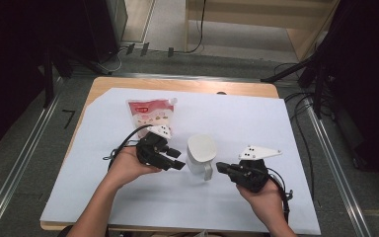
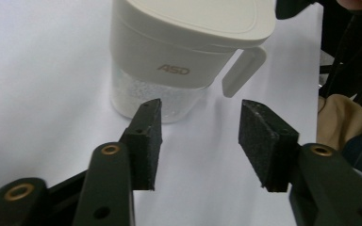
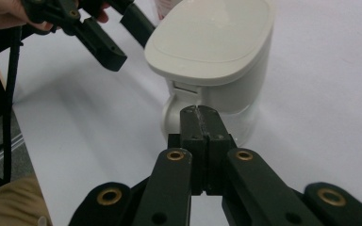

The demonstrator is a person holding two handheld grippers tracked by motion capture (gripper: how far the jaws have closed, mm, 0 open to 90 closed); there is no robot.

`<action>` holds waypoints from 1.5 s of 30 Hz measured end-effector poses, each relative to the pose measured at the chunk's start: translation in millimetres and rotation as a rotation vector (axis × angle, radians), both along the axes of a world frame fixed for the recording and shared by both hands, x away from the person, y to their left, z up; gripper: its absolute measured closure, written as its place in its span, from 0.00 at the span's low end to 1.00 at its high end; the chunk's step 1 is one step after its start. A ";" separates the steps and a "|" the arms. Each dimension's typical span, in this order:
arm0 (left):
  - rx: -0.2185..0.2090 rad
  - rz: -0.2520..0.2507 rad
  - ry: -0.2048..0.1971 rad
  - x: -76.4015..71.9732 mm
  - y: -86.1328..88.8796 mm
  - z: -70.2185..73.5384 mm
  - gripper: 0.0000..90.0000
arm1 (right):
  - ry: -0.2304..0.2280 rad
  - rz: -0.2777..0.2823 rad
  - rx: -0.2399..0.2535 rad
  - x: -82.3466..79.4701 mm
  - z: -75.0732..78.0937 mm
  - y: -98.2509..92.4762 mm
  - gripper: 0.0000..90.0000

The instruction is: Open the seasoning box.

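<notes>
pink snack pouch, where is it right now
In the high view the pink snack pouch lies on the white sheet at the table's far left, just beyond the left gripper and left of the lidded jug.

I am holding my left gripper (image 1: 177,159) with its jaws standing apart and nothing between them, while my right gripper (image 1: 220,167) is pointing toward it, jaws pressed together.

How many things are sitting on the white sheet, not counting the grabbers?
2. A white jug with a lid stands in the middle, between the two grippers. A pink pouch lies behind it, toward the far left of the sheet.
</notes>
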State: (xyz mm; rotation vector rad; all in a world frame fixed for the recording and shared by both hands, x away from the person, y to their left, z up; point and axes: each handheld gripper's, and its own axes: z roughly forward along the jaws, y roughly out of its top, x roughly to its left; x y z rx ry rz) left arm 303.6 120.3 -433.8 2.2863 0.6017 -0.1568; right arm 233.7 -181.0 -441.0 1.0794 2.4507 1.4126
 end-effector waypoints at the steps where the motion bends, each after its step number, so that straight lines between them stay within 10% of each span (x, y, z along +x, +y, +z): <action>1: 0.002 0.000 -0.005 0.5 0.9 0.4 0.53 | 0.006 0.003 0.001 -1.2 0.1 1.7 1.00; 45: 0.016 0.038 -0.039 8.5 7.1 -0.6 0.42 | 0.039 0.071 -0.027 -3.9 -24.5 44.5 1.00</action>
